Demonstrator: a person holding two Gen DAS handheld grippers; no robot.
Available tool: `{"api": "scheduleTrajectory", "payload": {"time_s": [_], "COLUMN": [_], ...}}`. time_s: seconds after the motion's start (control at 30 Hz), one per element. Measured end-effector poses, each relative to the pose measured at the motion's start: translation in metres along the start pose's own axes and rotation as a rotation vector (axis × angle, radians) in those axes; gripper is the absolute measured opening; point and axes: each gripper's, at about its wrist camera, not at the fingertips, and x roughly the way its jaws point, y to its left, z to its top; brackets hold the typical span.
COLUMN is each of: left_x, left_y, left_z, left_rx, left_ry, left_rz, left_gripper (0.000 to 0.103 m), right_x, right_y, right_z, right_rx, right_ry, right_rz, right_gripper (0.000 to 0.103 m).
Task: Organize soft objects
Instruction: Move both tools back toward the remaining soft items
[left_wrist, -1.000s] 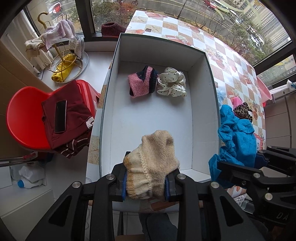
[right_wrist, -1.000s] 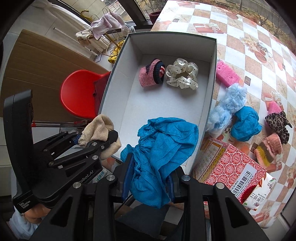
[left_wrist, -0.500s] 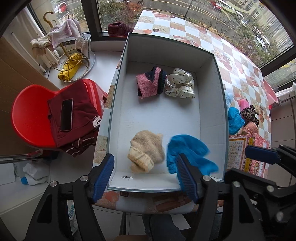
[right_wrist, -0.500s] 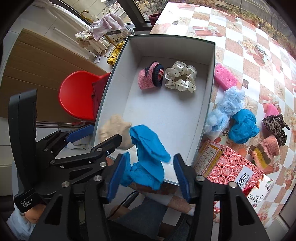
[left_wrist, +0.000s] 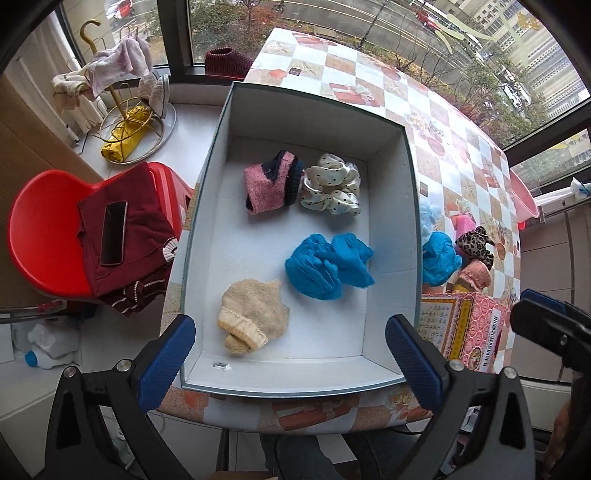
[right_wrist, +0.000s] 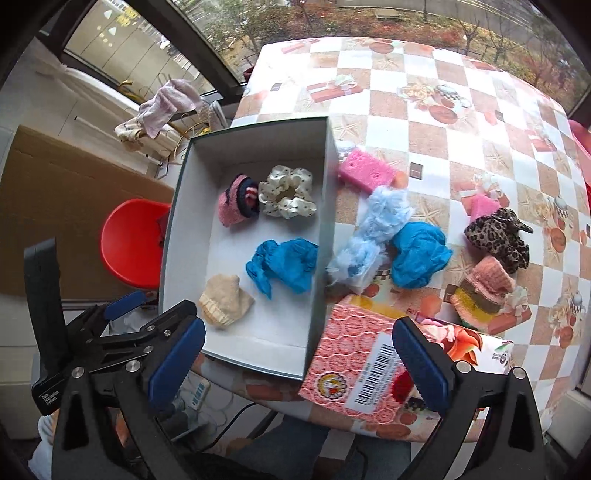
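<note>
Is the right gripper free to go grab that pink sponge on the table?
Probably yes. The right gripper is open and empty, and the pink sponge lies uncovered beside the box; the patterned carton sits below its path.

My box (left_wrist: 391, 236) shows matt white card walls. Beige sock (left_wrist: 253, 319): coarse knit. Blue cloth (left_wrist: 328, 271): thin, crinkled. Scrunchie (left_wrist: 330, 184): glossy satin. Tablecloth (right_wrist: 461, 122): smooth, shiny. My gripper pads (left_wrist: 168, 360): ribbed blue rubber.

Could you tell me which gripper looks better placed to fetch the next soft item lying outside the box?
Probably the right gripper: open, empty, and nearest the blue cloth and fluffy light-blue piece right of the box. The left gripper faces into it.
</note>
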Motion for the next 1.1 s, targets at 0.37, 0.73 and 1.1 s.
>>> {"api": "scheduleTrajectory", "payload": {"time_s": [0.37, 0.73, 1.1], "left_x": [0.001, 0.013, 0.031], "left_y": [-0.064, -0.129, -0.211], "left_z": [0.021, 0.033, 0.057], "left_rx": [0.156, 0.226, 0.246], "left_ry": [0.009, 0.078, 0.106], "left_rz": [0.018, 0.048, 0.104], "left_gripper": [0.103, 0.103, 0.103], "right_x": [-0.022, 0.026, 0.107], "right_y": [-0.118, -0.246, -0.303], "right_z": [-0.002, 0.019, 0.05], "right_rx": [0.267, 0.424, 0.332], "right_ry": [-0.036, 0.058, 0.119], "right_rz": [-0.067, -0.164, -0.146], "right_gripper": [0.102, 0.102, 0.102]}}
